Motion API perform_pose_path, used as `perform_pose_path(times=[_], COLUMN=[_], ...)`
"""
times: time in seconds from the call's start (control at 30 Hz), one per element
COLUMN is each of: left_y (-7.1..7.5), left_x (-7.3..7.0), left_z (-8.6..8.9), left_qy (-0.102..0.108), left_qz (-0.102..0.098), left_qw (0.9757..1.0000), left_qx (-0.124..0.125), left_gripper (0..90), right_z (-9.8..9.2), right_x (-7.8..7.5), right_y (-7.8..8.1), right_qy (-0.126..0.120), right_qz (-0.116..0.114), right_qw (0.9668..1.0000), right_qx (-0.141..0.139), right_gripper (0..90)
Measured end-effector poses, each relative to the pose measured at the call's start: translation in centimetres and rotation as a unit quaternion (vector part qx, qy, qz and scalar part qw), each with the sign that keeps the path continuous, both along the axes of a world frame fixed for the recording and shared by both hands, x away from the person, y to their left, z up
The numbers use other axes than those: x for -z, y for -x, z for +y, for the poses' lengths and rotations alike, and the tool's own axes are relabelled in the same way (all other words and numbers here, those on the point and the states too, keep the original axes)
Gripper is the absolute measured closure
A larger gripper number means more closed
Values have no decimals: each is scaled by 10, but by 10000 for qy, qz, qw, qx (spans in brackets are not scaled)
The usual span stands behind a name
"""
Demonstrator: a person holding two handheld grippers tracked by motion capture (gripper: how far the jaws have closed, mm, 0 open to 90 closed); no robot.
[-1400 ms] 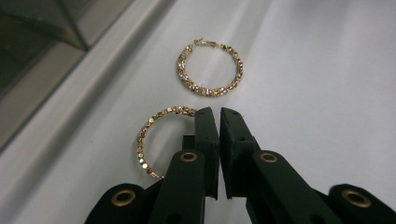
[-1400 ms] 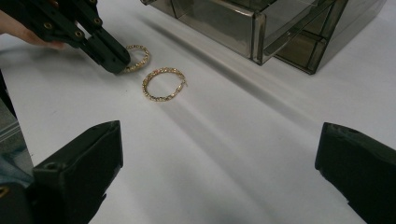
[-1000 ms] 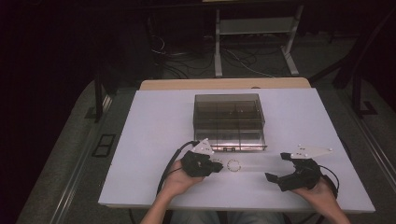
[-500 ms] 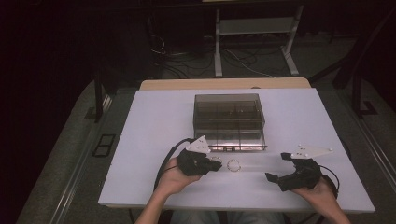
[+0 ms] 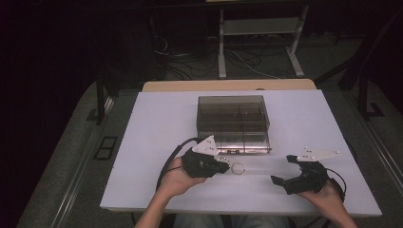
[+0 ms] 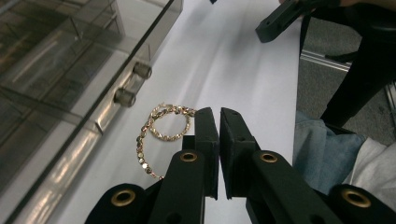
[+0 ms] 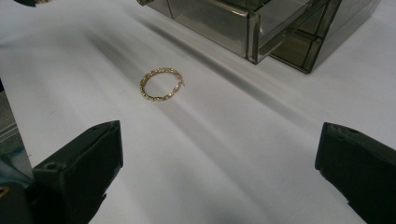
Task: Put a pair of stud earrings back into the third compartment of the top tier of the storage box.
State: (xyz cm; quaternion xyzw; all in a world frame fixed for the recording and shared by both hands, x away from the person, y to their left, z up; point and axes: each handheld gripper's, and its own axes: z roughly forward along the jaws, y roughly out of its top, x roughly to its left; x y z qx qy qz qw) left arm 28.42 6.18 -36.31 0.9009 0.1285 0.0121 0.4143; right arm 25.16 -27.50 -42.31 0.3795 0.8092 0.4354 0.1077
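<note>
Left gripper (image 6: pixel 218 116): jaws closed, empty, lifted slightly since a second ago. Gold bracelet (image 6: pixel 161 130): lying on tabletop (image 5: pixel 157 123), near drawer box (image 5: pixel 233 121); grasp apparently missed. Right gripper (image 7: pixel 219 172): open, idle.

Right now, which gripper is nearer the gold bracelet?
Left. The left gripper sits right beside the gold bracelet; the right gripper rests well off to its other side.

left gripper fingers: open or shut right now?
Shut. The left gripper has its fingers nearly together, a thin slit between them and nothing in it. The gold bracelet lies on the table beside them.
</note>
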Motion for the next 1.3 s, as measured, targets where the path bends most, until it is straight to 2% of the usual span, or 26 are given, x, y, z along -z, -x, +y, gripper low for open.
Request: perform_pose_path(times=[0.23,0.43,0.7,0.93,1.3], left_y=[0,-2,-5,-8,-19], left_x=[-14,-25,-39,-56,-70], left_z=[-4,-6,-10,-18,-35], left_qy=[-52,47,27,-29,-63], left_qz=[-141,-231,-318,-405,-482], left_qw=[9998,9997,9994,9990,9984], left_qx=[122,109,109,178,275], left_gripper=[853,853,853,853,853], right_z=[-1,-4,-5,-5,-5], right_x=[0,-1,-1,-1,-1], right_y=[1,1,1,1,1], right_qy=[-33,-38,-16,-41,-43], right_qz=[-8,-31,-19,-48,-62], right_qw=[10000,9999,9999,9999,9999], right_qx=[31,99,106,131,109], right_gripper=[3,3,3,3,3])
